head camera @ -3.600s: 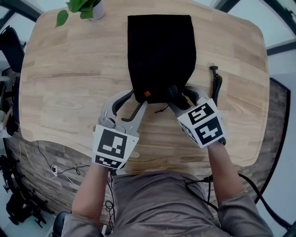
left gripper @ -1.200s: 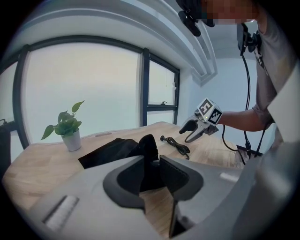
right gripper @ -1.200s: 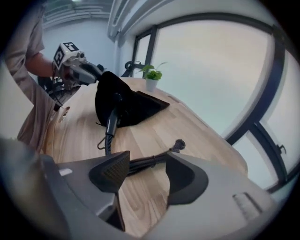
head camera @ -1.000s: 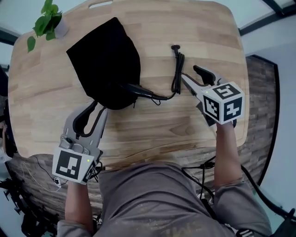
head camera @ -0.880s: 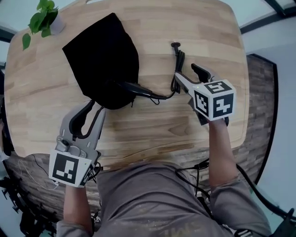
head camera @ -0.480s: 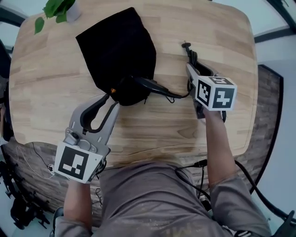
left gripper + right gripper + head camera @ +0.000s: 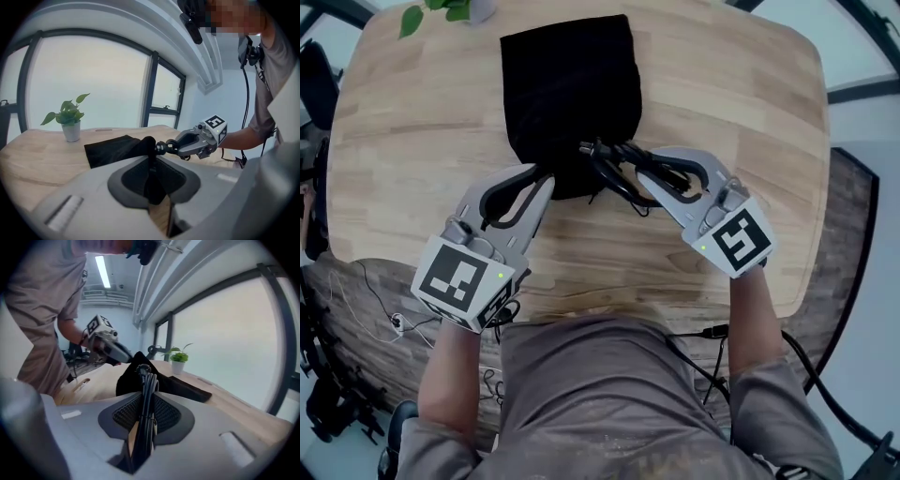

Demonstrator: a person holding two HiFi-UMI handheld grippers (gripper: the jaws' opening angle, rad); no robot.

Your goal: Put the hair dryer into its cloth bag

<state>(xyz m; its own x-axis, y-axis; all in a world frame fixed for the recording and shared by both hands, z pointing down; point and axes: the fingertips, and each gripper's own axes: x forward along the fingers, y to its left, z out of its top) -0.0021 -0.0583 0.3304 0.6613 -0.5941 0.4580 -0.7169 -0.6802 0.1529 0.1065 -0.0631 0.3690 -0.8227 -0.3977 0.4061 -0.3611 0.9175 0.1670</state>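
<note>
While the black cloth bag (image 7: 570, 89) lies flat on the light wooden table (image 7: 731, 94), with its closed end far and its mouth near, both grippers meet at that near edge. The left gripper (image 7: 546, 178) reaches in from the near left. In the left gripper view its jaws are together on a fold of the bag's dark cloth (image 7: 117, 149), which rises between them at the left gripper (image 7: 151, 161). The right gripper (image 7: 634, 165) comes in from the near right, and its jaws are clamped on the bundled black power cord (image 7: 614, 171). The cord's loops lie just beside the bag's near right corner, touching the cloth. In the right gripper view the cord (image 7: 146, 385) runs upright through the narrow gap at the right gripper (image 7: 143, 401), with the bag (image 7: 173, 383) heaped just beyond it.

The hair dryer's body does not show in any view. Only its cord is visible at the mouth, and the bag's near end looks fuller than its flat far end.

A small green plant in a white pot (image 7: 455, 7) stands on the table's far left corner, well apart from the bag. It also shows in the left gripper view (image 7: 70, 125) and the right gripper view (image 7: 178, 363). Each gripper view also catches the other gripper held over the table.
</note>
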